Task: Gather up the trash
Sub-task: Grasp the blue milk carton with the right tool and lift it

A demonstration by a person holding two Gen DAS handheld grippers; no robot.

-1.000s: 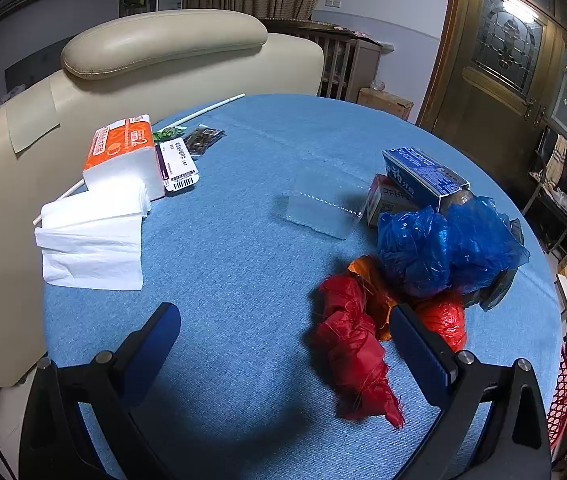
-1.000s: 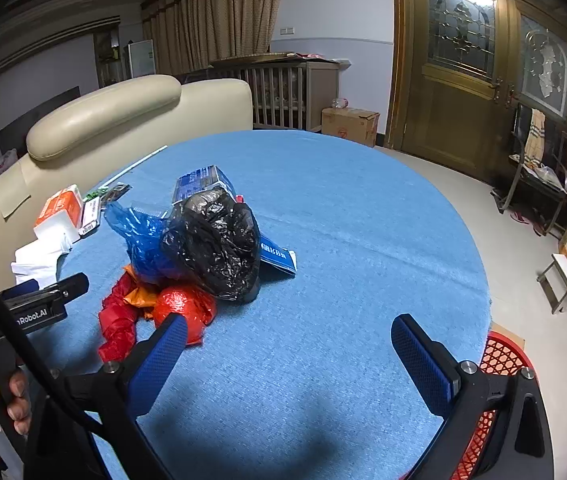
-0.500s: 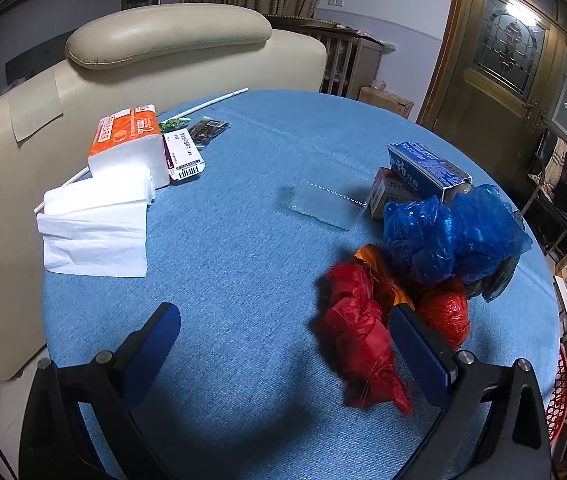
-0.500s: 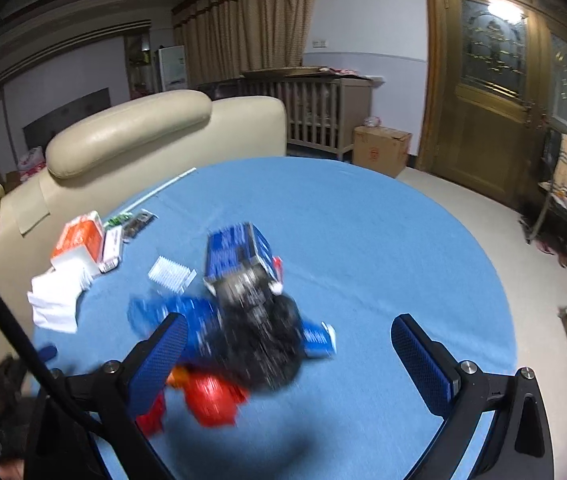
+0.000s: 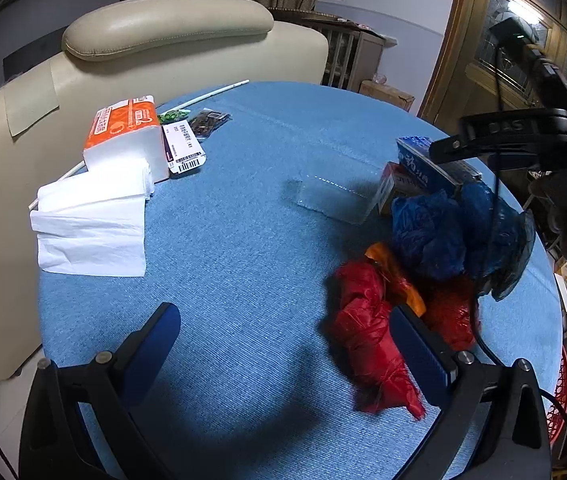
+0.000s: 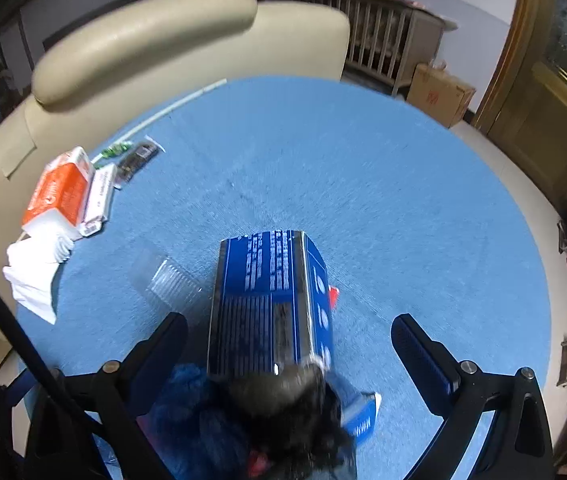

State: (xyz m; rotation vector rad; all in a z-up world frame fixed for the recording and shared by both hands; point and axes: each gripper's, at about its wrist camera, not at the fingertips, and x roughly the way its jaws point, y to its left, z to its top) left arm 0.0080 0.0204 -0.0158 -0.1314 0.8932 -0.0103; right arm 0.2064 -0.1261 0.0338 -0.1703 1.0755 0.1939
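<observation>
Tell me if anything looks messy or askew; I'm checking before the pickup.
The trash sits in one heap: crumpled red bag, blue bag and blue carton propped tilted on top. By the tissue pack, loose tissues spill out.

Left gripper (image 5: 283, 344) above blue tablecloth (image 5: 243, 240), jaws wide apart, nothing between. Red bag (image 5: 367, 336) beside right finger; orange scrap (image 5: 395, 276), blue bags (image 5: 443, 228), blue carton (image 5: 423, 164) beyond. Clear tray (image 5: 331, 196) at centre. Tissue pack (image 5: 123, 140), loose tissues (image 5: 91, 224) far left. Right gripper (image 5: 515, 136) over the pile; jaw state unclear.
</observation>
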